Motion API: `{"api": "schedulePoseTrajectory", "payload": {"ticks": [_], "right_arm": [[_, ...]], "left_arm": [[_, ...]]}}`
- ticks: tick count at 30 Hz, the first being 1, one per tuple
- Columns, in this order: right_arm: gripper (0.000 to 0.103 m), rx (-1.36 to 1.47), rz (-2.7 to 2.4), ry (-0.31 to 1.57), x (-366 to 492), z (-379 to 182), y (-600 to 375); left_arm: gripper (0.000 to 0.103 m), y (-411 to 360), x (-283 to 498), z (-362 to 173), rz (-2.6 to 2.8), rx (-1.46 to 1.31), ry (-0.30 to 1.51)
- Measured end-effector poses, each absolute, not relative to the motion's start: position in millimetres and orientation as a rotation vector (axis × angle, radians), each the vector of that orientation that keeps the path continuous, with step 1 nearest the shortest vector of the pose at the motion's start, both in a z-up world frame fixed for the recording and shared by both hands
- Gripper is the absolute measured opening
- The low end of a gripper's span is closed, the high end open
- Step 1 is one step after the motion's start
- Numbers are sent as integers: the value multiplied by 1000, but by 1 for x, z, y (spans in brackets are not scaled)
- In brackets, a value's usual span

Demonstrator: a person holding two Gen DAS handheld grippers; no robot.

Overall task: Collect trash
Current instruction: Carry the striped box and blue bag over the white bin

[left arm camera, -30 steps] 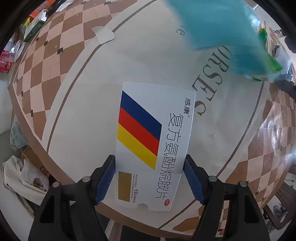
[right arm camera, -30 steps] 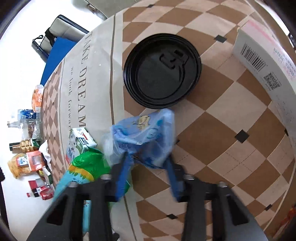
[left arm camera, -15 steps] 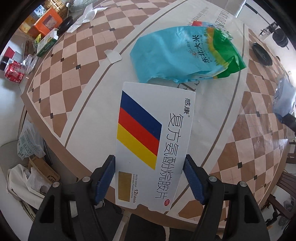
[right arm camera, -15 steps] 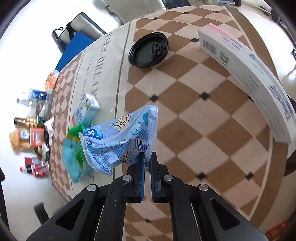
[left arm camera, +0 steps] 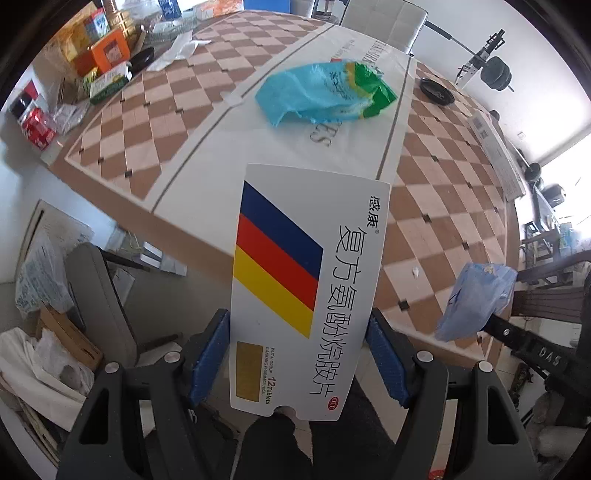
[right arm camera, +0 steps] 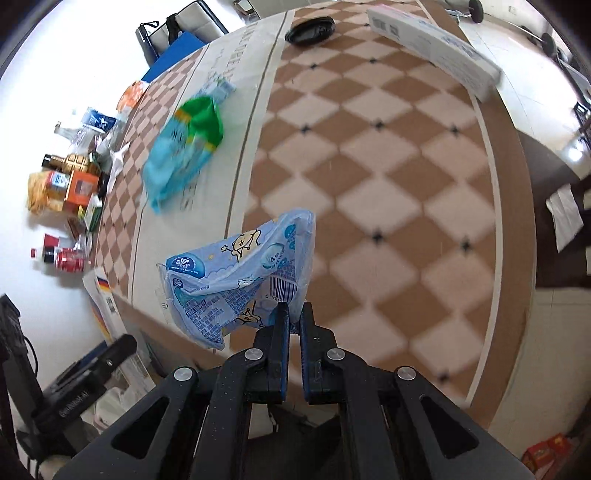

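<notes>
My left gripper (left arm camera: 297,354) is shut on a flat white medicine box (left arm camera: 306,280) with blue, red and yellow stripes, held above the table's near edge. My right gripper (right arm camera: 292,317) is shut on a crumpled light-blue tissue wrapper (right arm camera: 240,273), lifted above the checkered table; the wrapper also shows in the left wrist view (left arm camera: 476,299). A teal and green plastic bag (left arm camera: 325,94) lies on the table's cream centre strip, also in the right wrist view (right arm camera: 184,147). A black cup lid (right arm camera: 310,27) lies at the far end.
A long white box (right arm camera: 436,44) lies along the table's far right edge. Bottles, cartons and a red can (right arm camera: 70,258) crowd the left end. A chair (left arm camera: 103,295) and paper clutter (left arm camera: 44,362) sit on the floor below the table edge.
Both grippers rose and pulled back from the table with their loads. The right gripper closed on the blue wrapper and lifted it off the table.
</notes>
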State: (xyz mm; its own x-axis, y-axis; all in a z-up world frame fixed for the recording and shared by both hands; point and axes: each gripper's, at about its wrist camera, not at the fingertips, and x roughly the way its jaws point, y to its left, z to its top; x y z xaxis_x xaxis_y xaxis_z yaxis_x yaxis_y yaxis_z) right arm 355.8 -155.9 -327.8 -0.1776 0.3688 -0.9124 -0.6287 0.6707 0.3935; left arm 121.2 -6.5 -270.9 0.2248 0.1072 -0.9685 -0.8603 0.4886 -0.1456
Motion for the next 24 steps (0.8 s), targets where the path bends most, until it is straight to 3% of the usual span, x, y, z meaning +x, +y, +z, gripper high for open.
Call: {"api": "schedulePoseTrajectory", "payload": {"ticks": [6, 10, 24], "right_arm": [[5, -330, 887, 1609, 256, -378, -229], [5, -405, 847, 1697, 210, -442, -262], [5, -577, 749, 1722, 196, -742, -243]], "left_arm": [[71, -43, 58, -339, 715, -1033, 1212], [71, -53, 41, -405, 714, -1118, 1262], [71, -24, 55, -707, 680, -1259, 1426]]}}
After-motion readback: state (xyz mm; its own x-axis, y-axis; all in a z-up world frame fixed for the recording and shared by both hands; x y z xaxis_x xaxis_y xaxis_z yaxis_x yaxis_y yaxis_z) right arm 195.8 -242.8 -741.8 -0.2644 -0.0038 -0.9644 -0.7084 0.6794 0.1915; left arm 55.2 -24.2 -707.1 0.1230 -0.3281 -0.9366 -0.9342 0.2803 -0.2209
